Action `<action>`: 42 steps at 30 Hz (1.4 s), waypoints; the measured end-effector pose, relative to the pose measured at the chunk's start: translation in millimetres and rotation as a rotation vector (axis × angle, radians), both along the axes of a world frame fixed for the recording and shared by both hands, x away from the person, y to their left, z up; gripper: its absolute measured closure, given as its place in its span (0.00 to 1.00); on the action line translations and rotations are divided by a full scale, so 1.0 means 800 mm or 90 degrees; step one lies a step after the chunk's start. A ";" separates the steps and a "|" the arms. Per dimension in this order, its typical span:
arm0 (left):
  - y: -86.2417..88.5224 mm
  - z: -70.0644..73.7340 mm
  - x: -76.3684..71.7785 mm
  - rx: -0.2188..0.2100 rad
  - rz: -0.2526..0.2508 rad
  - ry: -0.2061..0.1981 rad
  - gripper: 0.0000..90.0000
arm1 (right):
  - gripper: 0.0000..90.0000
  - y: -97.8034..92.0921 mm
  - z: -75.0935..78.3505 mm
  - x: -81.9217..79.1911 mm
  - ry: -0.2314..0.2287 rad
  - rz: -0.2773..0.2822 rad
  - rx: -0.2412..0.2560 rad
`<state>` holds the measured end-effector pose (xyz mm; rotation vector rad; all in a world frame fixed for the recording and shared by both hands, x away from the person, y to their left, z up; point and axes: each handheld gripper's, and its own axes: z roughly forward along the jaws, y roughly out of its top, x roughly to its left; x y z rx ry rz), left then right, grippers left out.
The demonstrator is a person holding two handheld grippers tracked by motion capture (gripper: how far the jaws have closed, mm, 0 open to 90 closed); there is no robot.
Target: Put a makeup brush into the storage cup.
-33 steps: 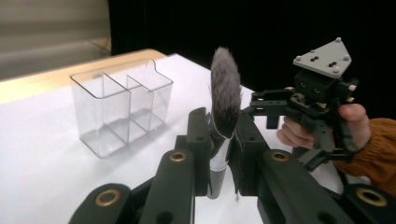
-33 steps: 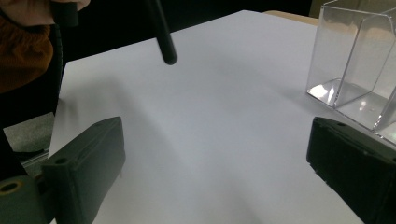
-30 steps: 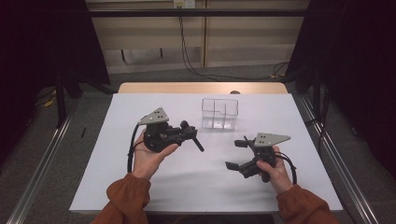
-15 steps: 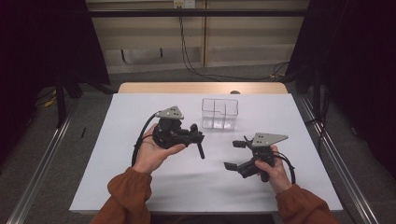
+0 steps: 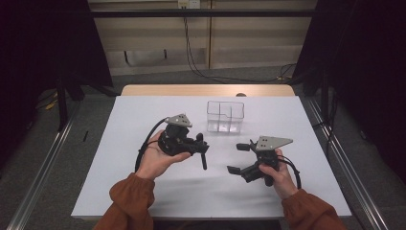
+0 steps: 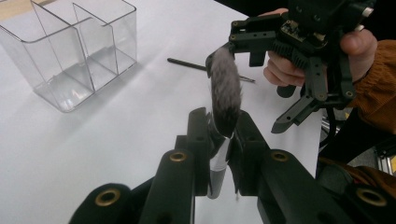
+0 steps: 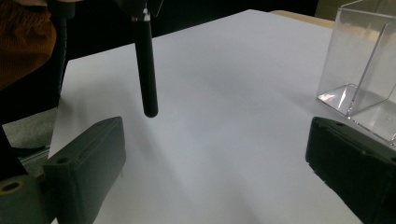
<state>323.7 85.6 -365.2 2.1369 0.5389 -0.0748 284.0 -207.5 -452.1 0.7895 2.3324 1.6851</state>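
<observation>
On the white tabletop (image 5: 143, 191), the clear divided box (image 5: 225, 115) stands toward the far edge. Over the last second the left gripper (image 5: 198, 146) has moved from left of centre toward the middle, nearer the box, its jaws clamped on the makeup brush (image 6: 224, 93) at the ferrule, bristles up, handle hanging above the tabletop. The right gripper (image 5: 238, 158) has stayed near the right front with jaws wide open and empty, so I judge the brush is being carried toward a box compartment.
</observation>
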 end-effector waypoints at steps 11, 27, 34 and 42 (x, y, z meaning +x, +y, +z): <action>-0.001 -0.001 -0.003 0.000 0.000 0.001 0.89 | 0.01 0.019 0.009 0.001 -0.084 0.008 0.003; -0.004 -0.008 -0.002 -0.007 0.001 0.008 0.89 | 0.19 0.066 0.004 0.011 -0.028 0.090 0.007; -0.008 -0.011 -0.002 -0.014 0.003 0.011 0.89 | 0.27 0.078 0.004 0.012 -0.023 0.090 0.016; -0.007 -0.014 0.000 -0.017 0.008 0.014 0.89 | 0.69 0.077 0.005 0.012 -0.020 0.081 0.031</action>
